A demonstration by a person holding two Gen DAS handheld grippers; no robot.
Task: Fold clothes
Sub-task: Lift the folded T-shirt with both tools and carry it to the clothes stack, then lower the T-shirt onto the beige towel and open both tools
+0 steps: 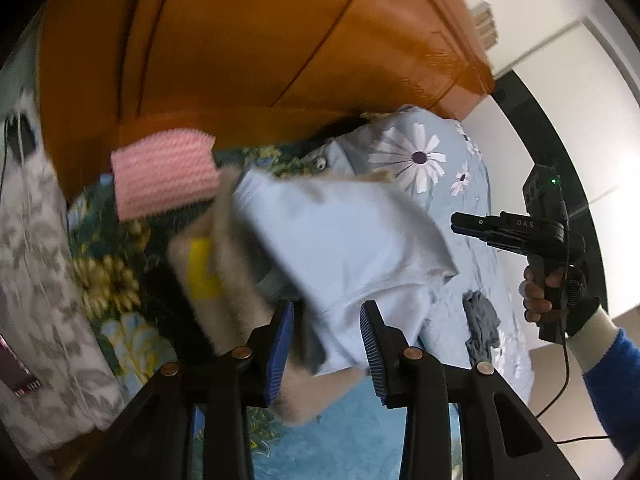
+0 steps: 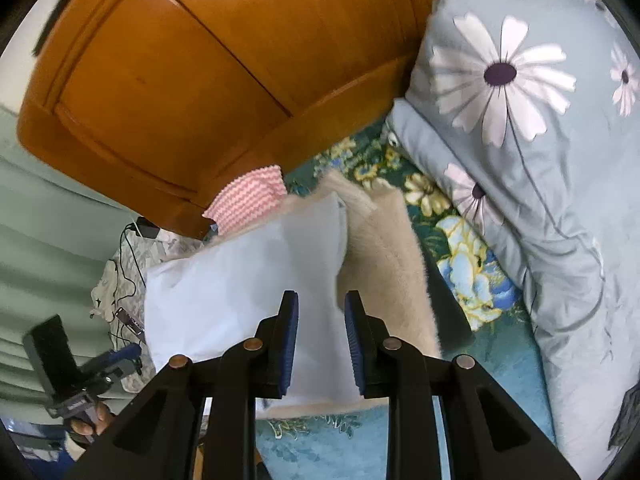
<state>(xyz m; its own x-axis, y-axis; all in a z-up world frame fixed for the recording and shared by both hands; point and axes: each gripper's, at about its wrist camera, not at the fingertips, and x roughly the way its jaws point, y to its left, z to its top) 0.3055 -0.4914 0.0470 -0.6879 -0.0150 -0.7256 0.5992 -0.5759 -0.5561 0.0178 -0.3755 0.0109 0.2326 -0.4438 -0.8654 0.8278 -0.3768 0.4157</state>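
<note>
A light blue garment (image 1: 340, 240) lies folded on a beige fuzzy garment (image 1: 224, 280) on the bed. In the left wrist view my left gripper (image 1: 326, 344) is open, its blue pads on either side of the blue garment's near edge. In the right wrist view my right gripper (image 2: 322, 340) is also open, with the same light blue garment (image 2: 248, 292) reaching in between its pads and the beige garment (image 2: 384, 248) just beyond on the right. The right gripper (image 1: 472, 226) also shows from the side, held in a hand, at the right of the left wrist view.
A pink knitted piece (image 1: 164, 176) lies by the wooden headboard (image 1: 240, 40). A daisy-print quilt (image 2: 520, 120) is bunched on the right. A small grey cloth (image 1: 482, 328) rests on it. The floral bedsheet (image 2: 460, 280) shows underneath. Cables and a phone (image 2: 128, 320) lie at the left.
</note>
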